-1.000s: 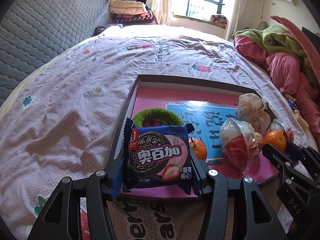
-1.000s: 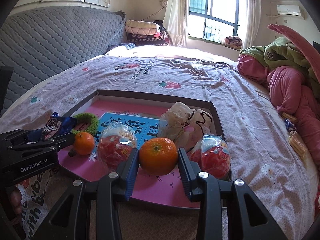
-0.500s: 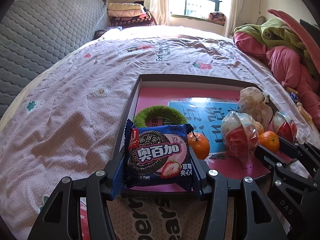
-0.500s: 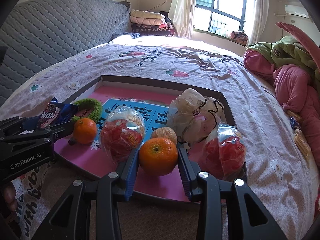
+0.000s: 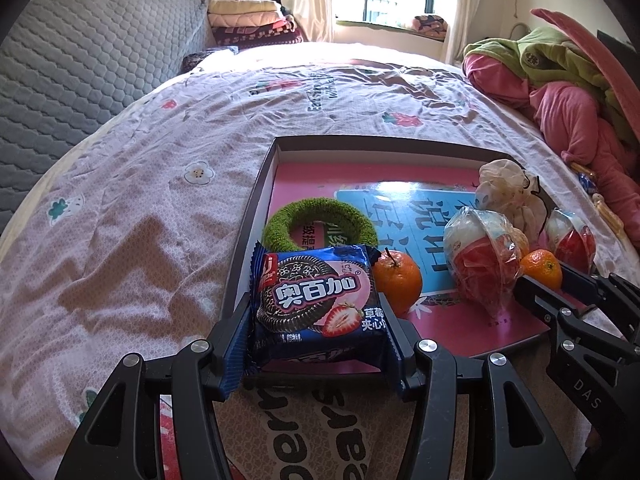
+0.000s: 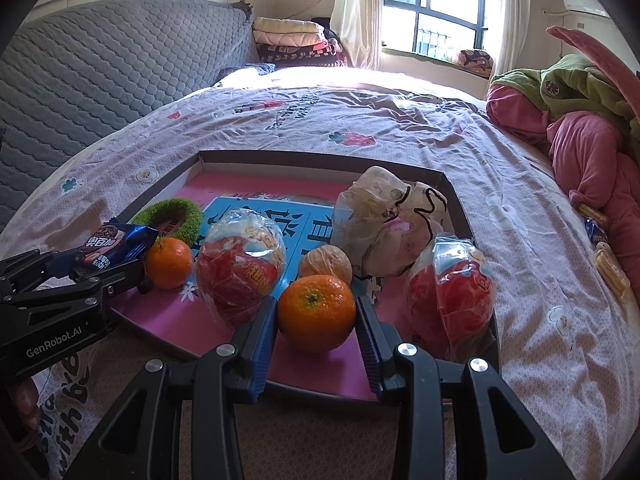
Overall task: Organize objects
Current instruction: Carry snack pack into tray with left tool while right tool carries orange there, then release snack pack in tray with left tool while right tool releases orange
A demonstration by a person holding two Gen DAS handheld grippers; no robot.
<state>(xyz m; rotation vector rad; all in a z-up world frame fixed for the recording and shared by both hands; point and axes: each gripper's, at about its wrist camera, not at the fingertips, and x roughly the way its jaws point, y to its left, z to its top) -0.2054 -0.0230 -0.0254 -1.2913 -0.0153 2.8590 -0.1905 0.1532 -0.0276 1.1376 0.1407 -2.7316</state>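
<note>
Left wrist view: left gripper (image 5: 316, 340) fingers clamp the cookie packet (image 5: 316, 300) over the tray (image 5: 256, 204) near edge, right gripper (image 6: 316, 320) fingers pinch a tangerine (image 6: 316, 312) likewise; ring (image 5: 320, 228), second tangerine (image 5: 398, 280), wrapped snacks (image 6: 240, 264) already trayed; two placements apparently remain, bed (image 5: 140, 200) otherwise bare nearby.

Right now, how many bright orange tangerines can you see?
2. One bright orange tangerine is gripped in the right gripper; the other sits in the tray beside the green ring. Bags may hide more.
</note>
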